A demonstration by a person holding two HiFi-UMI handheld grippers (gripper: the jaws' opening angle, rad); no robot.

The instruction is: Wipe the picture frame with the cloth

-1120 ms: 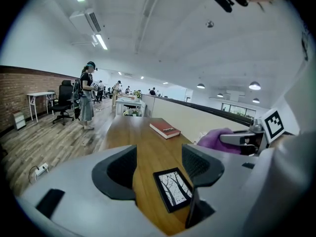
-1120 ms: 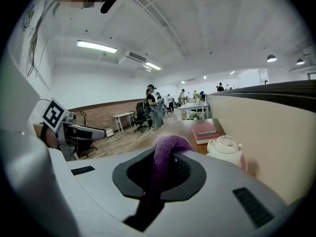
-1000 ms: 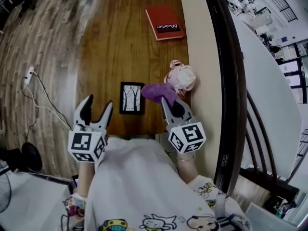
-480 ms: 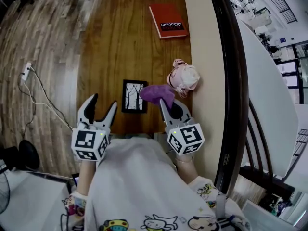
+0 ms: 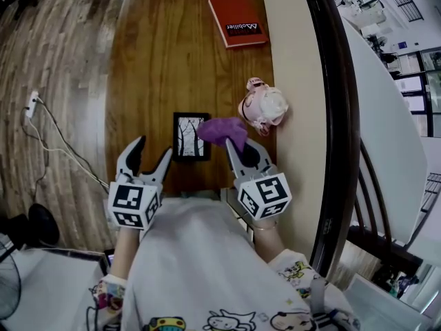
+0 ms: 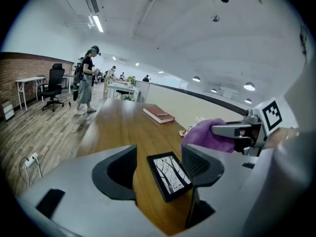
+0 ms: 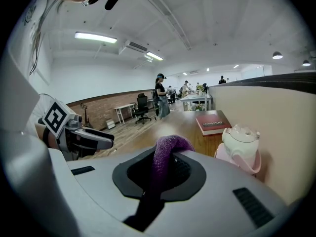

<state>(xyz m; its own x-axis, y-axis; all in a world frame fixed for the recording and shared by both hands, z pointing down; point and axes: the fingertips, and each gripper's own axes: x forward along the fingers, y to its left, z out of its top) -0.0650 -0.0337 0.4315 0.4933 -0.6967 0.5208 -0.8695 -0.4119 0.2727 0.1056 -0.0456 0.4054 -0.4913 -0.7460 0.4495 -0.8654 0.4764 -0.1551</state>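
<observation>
A small black picture frame (image 5: 190,136) with a tree drawing lies flat near the wooden table's front edge; in the left gripper view the picture frame (image 6: 170,174) sits just beyond the jaws. My left gripper (image 5: 151,158) is open, low and just left of the frame, holding nothing. My right gripper (image 5: 235,148) is shut on a purple cloth (image 5: 222,130), which bunches over the frame's right edge. In the right gripper view the cloth (image 7: 165,157) is pinched between the jaws, and my left gripper (image 7: 101,139) shows at the left.
A pink and white teapot (image 5: 261,107) stands right of the cloth, against the beige wall. A red book (image 5: 238,21) lies at the table's (image 5: 165,61) far end. A white cable and plug (image 5: 32,105) trail on the floor to the left.
My right gripper has carried the cloth a little left and forward, closer over the frame's right side. My left gripper has edged nearer the frame.
</observation>
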